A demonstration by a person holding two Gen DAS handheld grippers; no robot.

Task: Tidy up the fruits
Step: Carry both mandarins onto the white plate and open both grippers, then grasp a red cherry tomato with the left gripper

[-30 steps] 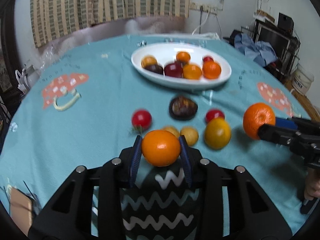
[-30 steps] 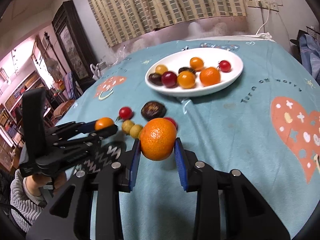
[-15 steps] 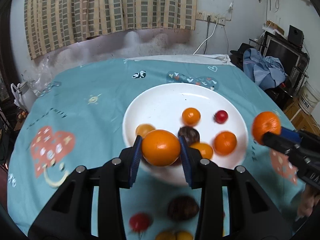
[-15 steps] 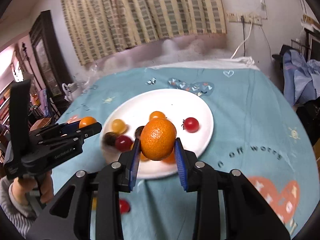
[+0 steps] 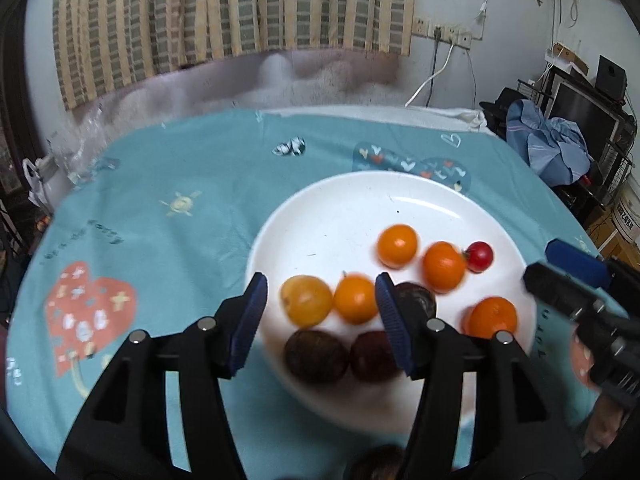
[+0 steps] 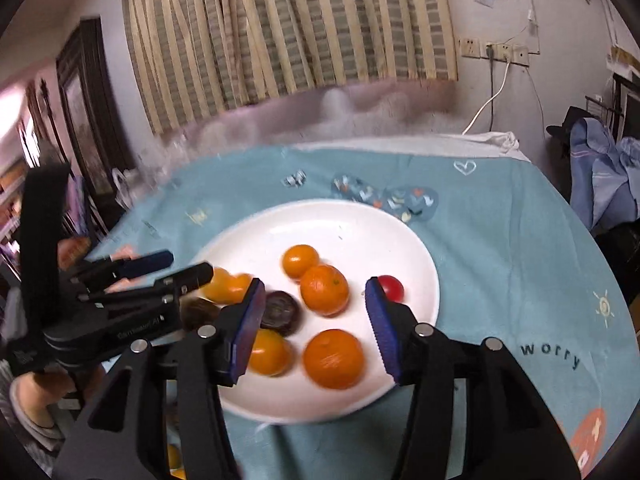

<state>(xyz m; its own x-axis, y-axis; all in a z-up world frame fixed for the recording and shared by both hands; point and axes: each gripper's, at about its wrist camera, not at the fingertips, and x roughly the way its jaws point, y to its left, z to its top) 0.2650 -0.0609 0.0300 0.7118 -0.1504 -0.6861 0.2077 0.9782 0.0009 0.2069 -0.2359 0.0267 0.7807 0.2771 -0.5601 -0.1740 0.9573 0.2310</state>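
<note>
A white plate (image 5: 360,208) (image 6: 320,224) on the teal tablecloth holds several fruits: orange ones, dark plums and a red cherry tomato (image 5: 479,256) (image 6: 391,287). My left gripper (image 5: 322,322) is open and empty over the plate's near left rim, above an orange fruit (image 5: 355,299). My right gripper (image 6: 316,330) is open and empty over the plate's near side, above an orange (image 6: 333,358). The right gripper also shows in the left wrist view (image 5: 568,280), and the left gripper in the right wrist view (image 6: 172,270).
A dark fruit (image 5: 378,464) lies on the cloth below the plate, and a yellow fruit (image 6: 174,460) shows at the bottom edge. A striped curtain hangs behind the table. Blue clothes (image 5: 556,148) and furniture stand at the right.
Both grippers moved forward over the plate and opened. The oranges they held now lie on the plate.
</note>
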